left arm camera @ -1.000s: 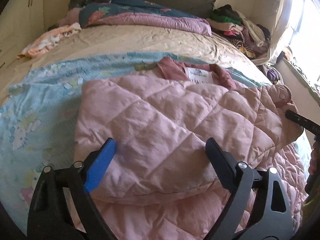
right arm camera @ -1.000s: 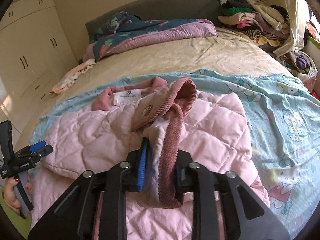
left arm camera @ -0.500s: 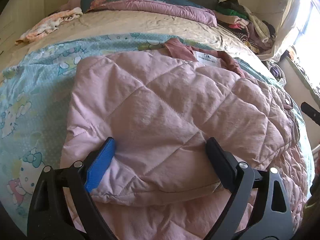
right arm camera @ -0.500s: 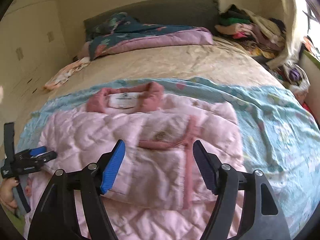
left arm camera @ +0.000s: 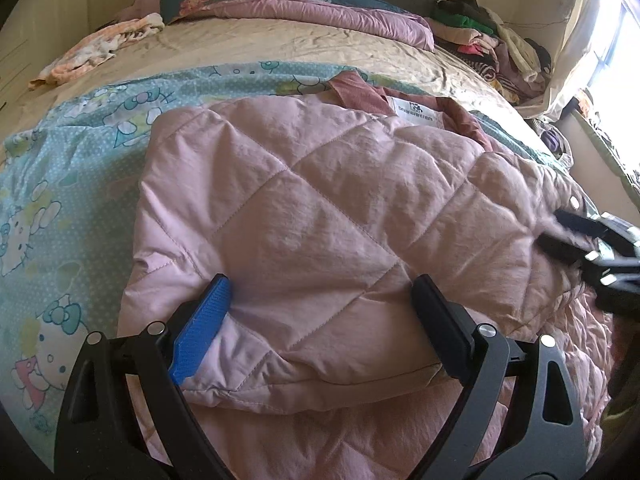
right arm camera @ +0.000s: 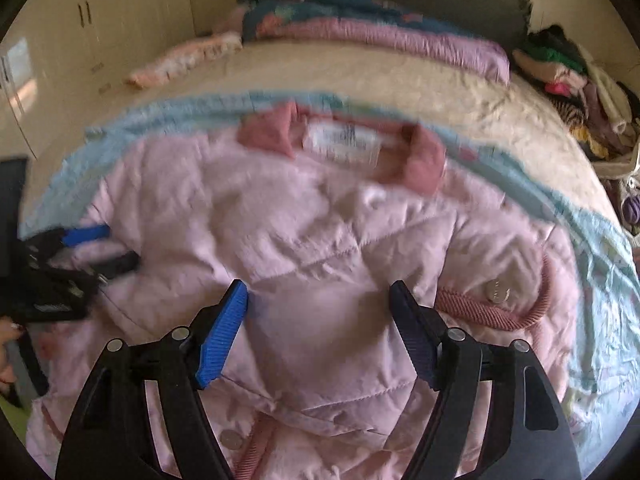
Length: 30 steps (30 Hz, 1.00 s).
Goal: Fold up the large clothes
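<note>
While both claws gape, jacket [left arm camera: 320, 216] lies flat

A light-blue cartoon-print sheet [left arm camera: 60, 184] covers the near half of a beige-sheeted bed [left arm camera: 256, 46]. A purple and dark floral quilt [left arm camera: 304, 4] lies bunched at the headboard, a heap of clothes [left arm camera: 496, 52] beside it. Cream wardrobe doors [right arm camera: 100, 28] line the wall.

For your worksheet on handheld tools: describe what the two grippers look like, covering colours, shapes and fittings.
The left gripper and right gripper look alike: black angular frames with triangular cut-outs and silver round pivot bolts. On each, one finger has a ribbed blue pad and the other a black pad. No cables or sleeves show.
</note>
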Available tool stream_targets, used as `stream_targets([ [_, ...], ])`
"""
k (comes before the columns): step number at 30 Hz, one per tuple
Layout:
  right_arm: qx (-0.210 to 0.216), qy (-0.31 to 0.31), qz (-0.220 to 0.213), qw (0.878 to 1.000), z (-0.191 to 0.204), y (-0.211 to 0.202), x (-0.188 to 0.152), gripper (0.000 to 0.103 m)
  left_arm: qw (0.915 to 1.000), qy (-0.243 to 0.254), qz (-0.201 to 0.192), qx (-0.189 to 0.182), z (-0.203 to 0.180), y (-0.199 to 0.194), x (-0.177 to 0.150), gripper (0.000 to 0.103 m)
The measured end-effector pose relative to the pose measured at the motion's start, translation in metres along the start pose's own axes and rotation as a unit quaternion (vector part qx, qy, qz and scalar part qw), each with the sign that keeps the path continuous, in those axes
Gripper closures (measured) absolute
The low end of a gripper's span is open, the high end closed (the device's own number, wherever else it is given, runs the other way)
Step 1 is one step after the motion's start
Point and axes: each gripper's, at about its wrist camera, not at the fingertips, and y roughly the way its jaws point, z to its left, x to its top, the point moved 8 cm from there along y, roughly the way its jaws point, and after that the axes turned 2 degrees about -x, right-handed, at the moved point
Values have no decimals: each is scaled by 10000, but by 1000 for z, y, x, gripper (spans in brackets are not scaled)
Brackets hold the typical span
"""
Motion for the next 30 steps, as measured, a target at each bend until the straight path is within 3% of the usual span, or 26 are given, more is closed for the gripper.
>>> stream_targets([
  [3, 28, 71, 106, 9999, -1, 16, -9, 26, 10000, 23, 2, 27, -1, -1, 0, 18],
  [11, -49, 207, -95, 9997, -3, 25, -17, 25, 10000, -8, 10, 10, -4, -7, 3, 18],
  [15, -116, 324, -137, 9993, -3, 22, -19, 25, 10000, -26, 9, -25, -9, -14, 5, 12],
  [18, -39, 462, -178, 9988, -4, 11, -20, 24, 10000, -10, -24, -44, -14, -22, 7, 10],
  [21, 236, 733, -382, 9963, -5, -9, -18, 11, 9999, -18, -97, -60, -17, -29, 10, 10],
  [24, 405, 944, -559, 9931, -7, -29, -19, 7, 9998, -56, -160, -77, -20, -37, 13, 10],
  [30, 483, 1011, -706, 9912, -4, -56, -20, 6, 9993, 17, -374, 36, -26, -58, 18, 10],
])
